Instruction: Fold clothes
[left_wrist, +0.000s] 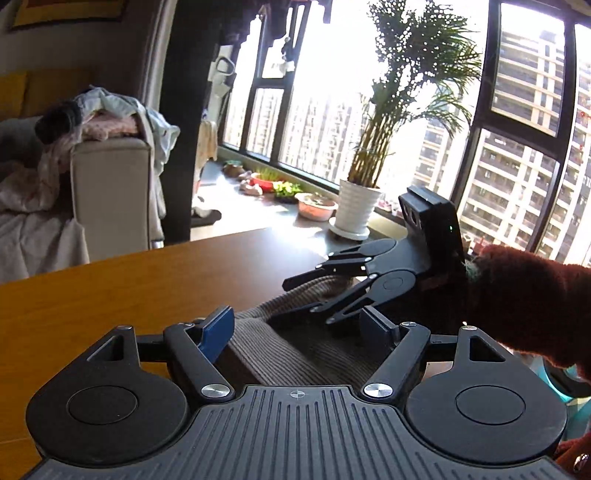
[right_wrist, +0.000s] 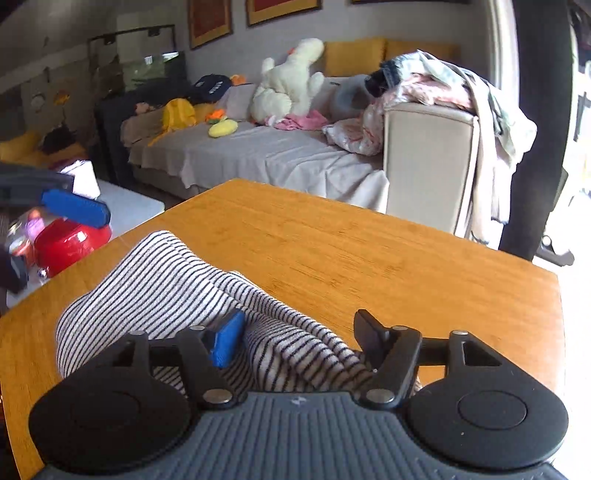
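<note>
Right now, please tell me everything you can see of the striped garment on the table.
The striped garment is a soft knit, pale with thin dark stripes. It lies bunched and partly folded on the wooden table, near its front edge. The right tool stands open over it, the fabric humped between its fingers, unclamped.

Wood table (right_wrist: 369, 251) ahead of my right gripper (right_wrist: 301, 338) is bare, free to pass. Striped garment (right_wrist: 155, 280) bunched at left under my jaws. In left view, my right gripper (left_wrist: 295, 295) sits over the cloth, blocking my left gripper (left_wrist: 299, 328) forward; tabletop left is free.
</note>
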